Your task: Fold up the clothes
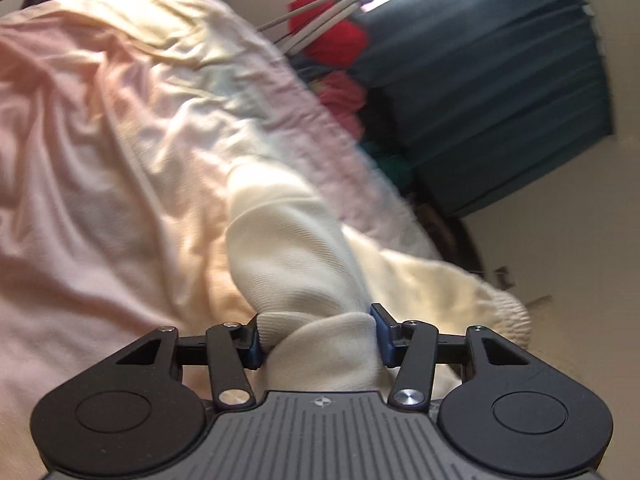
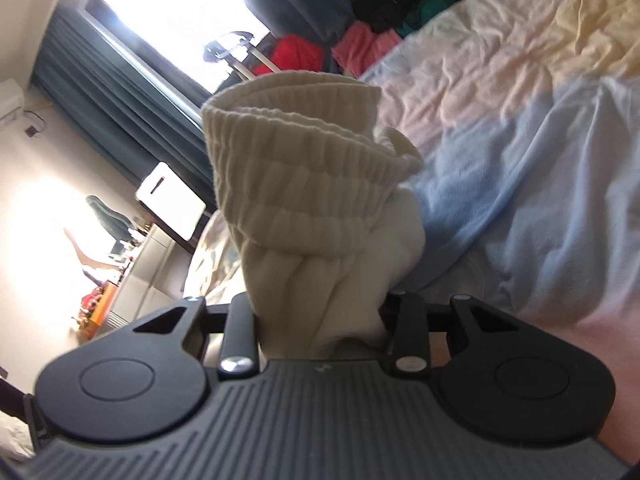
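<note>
A cream white knit garment (image 1: 292, 248) with a ribbed elastic band hangs between both grippers over the bed. My left gripper (image 1: 318, 336) is shut on a bunched fold of it, the blue pads pressed into the cloth. In the right wrist view my right gripper (image 2: 320, 320) is shut on the garment (image 2: 304, 200) just below its ribbed band, which stands up in front of the camera. The right fingertips are hidden by the cloth.
A bed with a rumpled pastel pink, yellow and blue sheet (image 1: 100, 152) (image 2: 520, 128) lies under both grippers. Red and pink clothes (image 2: 296, 54) are piled beyond the bed by teal curtains (image 1: 500, 92) and a bright window (image 2: 180, 12). A white desk (image 2: 152, 256) stands at left.
</note>
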The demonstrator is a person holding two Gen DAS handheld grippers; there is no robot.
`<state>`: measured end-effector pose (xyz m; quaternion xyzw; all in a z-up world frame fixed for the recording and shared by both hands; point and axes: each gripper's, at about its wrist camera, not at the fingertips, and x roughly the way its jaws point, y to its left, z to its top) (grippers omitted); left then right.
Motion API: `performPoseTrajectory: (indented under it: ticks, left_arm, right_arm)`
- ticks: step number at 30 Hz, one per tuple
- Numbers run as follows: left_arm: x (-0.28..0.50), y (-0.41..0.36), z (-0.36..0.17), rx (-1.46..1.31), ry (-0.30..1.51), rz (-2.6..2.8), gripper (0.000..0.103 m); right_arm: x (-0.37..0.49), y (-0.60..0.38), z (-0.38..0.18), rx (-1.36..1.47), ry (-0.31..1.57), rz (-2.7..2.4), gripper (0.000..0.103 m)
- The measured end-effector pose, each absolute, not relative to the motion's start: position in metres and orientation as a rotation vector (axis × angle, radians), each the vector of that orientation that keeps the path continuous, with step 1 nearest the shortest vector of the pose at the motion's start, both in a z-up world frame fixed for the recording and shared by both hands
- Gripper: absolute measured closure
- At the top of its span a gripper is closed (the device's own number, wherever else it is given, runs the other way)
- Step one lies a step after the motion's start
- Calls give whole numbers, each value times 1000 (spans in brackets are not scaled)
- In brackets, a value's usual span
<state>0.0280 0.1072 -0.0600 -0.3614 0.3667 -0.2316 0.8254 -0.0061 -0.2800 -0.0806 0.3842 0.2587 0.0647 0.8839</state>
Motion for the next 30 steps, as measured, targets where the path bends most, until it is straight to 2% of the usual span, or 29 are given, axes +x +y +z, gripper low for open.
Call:
performPoseTrajectory:
  ticks: [7, 13, 22, 30]
  left_arm:
    - [10, 53, -22, -736, 696, -611, 52]
    - [44, -36, 11, -705, 679, -690, 52]
    - [190, -244, 31, -650, 755, -790, 53]
    - [311, -404, 10, -499, 767, -827, 53]
  right_arm:
    - [-45, -324, -38, 901, 452, 65, 67]
    - [-48, -398, -4, 938, 398, -25, 67]
    - [20, -563, 19, 983, 346, -198, 67]
    - [104, -676, -41, 1072, 317, -302, 67]
